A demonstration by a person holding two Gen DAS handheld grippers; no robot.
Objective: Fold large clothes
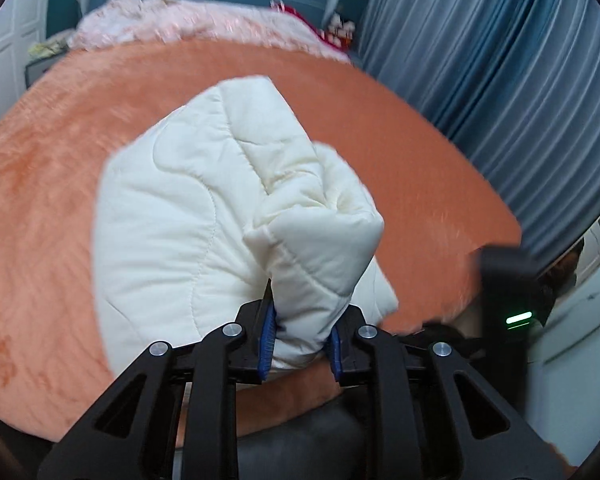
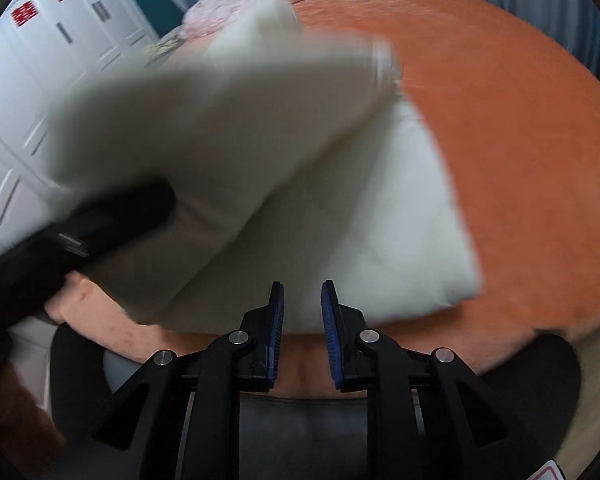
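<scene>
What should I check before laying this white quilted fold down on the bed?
1. Left gripper clamped on the garment: ok.
2. Right gripper holding cloth: not ok, nothing between its pads.
3. Lifted flap over the lower layer: ok.
4. Flap edges lined up with the layer below: cannot tell, blurred.
5. Orange bedspread bare around the garment: ok.
6. Pink blanket away from the fold: ok.
</scene>
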